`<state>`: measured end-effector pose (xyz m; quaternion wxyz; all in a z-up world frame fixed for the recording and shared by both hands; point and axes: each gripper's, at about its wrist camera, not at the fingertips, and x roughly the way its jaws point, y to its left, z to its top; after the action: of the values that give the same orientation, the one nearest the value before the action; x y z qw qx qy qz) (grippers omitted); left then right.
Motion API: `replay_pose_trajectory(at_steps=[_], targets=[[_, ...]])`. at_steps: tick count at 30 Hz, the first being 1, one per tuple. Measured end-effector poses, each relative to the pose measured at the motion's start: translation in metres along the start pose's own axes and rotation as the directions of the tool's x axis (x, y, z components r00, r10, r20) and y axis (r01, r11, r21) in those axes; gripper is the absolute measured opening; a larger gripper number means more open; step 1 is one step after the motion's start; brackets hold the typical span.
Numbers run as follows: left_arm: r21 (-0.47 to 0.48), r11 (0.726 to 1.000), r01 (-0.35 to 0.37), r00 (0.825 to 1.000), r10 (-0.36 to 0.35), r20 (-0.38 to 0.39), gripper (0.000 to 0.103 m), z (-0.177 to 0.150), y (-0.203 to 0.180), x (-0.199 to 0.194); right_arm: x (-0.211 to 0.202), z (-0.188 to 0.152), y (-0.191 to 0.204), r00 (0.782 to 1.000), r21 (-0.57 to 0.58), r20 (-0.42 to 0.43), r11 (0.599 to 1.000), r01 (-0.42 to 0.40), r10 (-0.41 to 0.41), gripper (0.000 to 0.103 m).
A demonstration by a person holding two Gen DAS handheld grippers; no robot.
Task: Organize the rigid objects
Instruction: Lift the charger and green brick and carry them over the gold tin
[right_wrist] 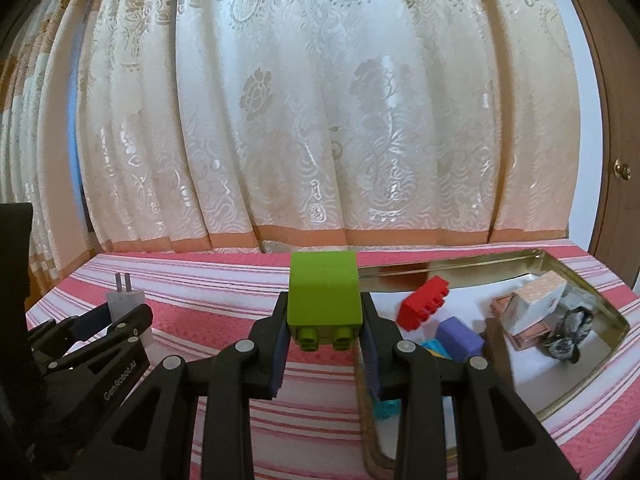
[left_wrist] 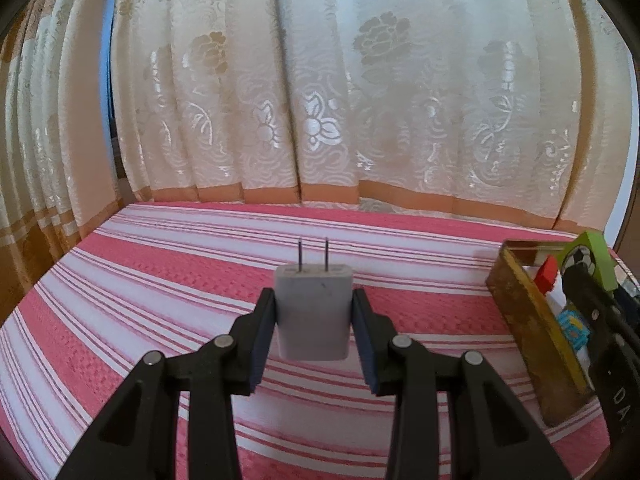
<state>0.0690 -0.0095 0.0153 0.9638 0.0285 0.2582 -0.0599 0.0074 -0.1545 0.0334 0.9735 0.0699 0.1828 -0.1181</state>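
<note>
1. The left gripper (left_wrist: 314, 312) is clamped on a white wall charger (left_wrist: 313, 312). Its two pads press the charger's flat sides, and the two metal prongs stick out past the fingertips, pointing up and away.

2. The right gripper (right_wrist: 325, 316) is clamped on a green toy brick (right_wrist: 323, 294). The brick's studs face back toward the wrist, and most of its body stands proud of the fingertips.

3. Both held things hang in the air above a bed covered in a pink and white striped spread (left_wrist: 160, 280), with a cream patterned curtain (right_wrist: 320, 120) hanging beyond it.

4. A shallow gold metal tray (right_wrist: 580, 280) lies on the spread just ahead and to the right of the right gripper. Its near left wall passes under that gripper's right finger.

5. Inside the tray, ahead and right of the green brick, lie a red brick (right_wrist: 424, 308), a purple block (right_wrist: 458, 338), a turquoise piece (right_wrist: 436, 348) partly hidden by the finger, a pale boxed item (right_wrist: 536, 304) and a dark crumpled thing (right_wrist: 568, 332) too unclear to name.

6. From the left gripper, the tray (left_wrist: 520, 312) sits well off to the right, with the right gripper above it.

7. The step in hand appears to be carrying both pieces to the tray. To do it well, the green brick probably wants lowering into the bare white patch just beyond the fingertips, clear of the red brick, before letting go.

8. The charger likely follows; keeping the prongs pointing away from the tray wall and the other gripper should avoid snagging.
</note>
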Motion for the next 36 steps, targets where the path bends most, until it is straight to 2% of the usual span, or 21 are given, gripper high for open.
replay_pose_trajectory(at_steps=[18, 36], targets=[[0.02, 0.999, 0.048, 0.998, -0.049, 0.042, 0.037, -0.007, -0.048, -0.026, -0.028, 0.0, -0.048, 0.998, 0.01, 0.052, 0.999, 0.039, -0.039, 0.035], [0.053, 0.992, 0.112, 0.99, -0.116, 0.077, 0.037, 0.0, -0.096, -0.043, -0.037, 0.004, -0.098, 0.993, 0.05, 0.074, 0.995, 0.09, -0.094, 0.035]])
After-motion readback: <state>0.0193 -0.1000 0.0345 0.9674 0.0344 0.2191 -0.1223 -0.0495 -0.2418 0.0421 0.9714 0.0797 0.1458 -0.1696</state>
